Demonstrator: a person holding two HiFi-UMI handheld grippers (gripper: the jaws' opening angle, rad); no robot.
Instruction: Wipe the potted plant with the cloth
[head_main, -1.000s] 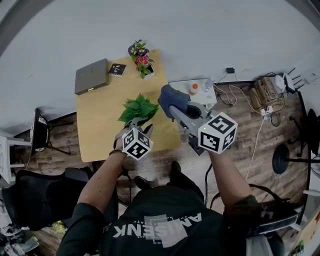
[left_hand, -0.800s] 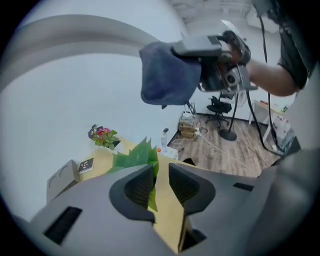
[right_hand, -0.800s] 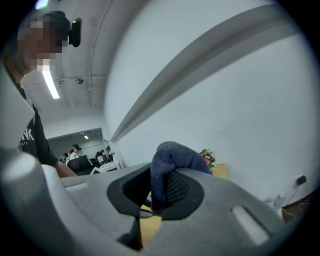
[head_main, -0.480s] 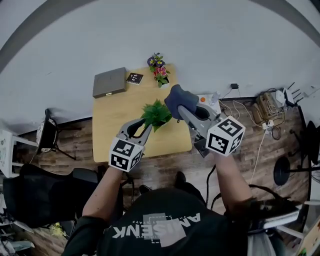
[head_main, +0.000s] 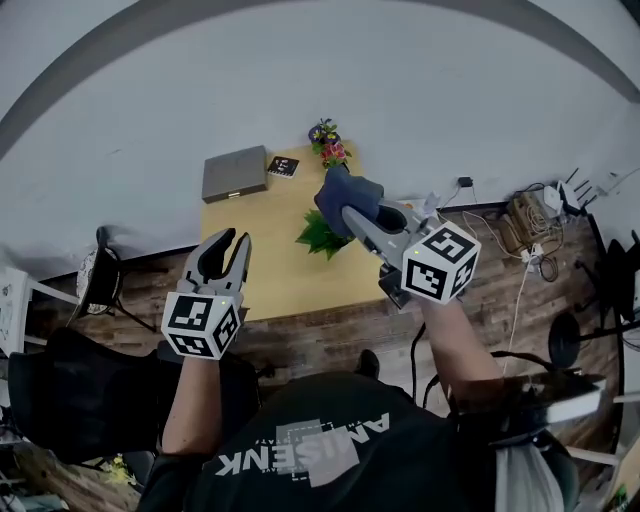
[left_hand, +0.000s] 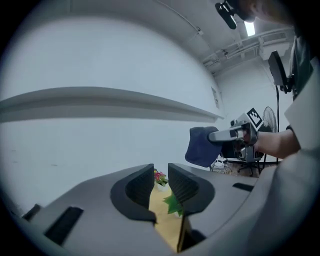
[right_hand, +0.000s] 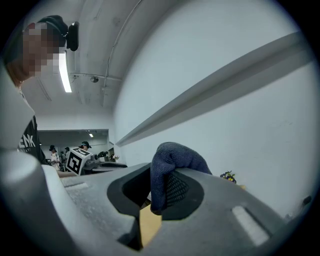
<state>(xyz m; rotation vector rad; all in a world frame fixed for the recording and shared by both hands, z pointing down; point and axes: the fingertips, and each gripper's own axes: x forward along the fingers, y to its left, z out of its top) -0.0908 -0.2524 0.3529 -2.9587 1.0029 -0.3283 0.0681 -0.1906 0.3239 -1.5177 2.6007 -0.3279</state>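
Two grippers are held over a wooden table (head_main: 262, 272). The left gripper (head_main: 232, 240) is by the table's left edge, jaws slightly parted, nothing between them. A grey flat case (head_main: 234, 172) and a small dark card (head_main: 282, 166) lie at the far side. The potted plant (head_main: 318, 236) stands on the table right of centre, with a flower pot (head_main: 328, 148) at the far edge beyond it. The right gripper (head_main: 350, 212) has its jaws pinched on a dark blue cloth (head_main: 347, 192). The cloth overlaps the plant's top leaves in the head view, contact unclear.

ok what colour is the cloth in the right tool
Dark blue; the cloth shows best in the right gripper view.
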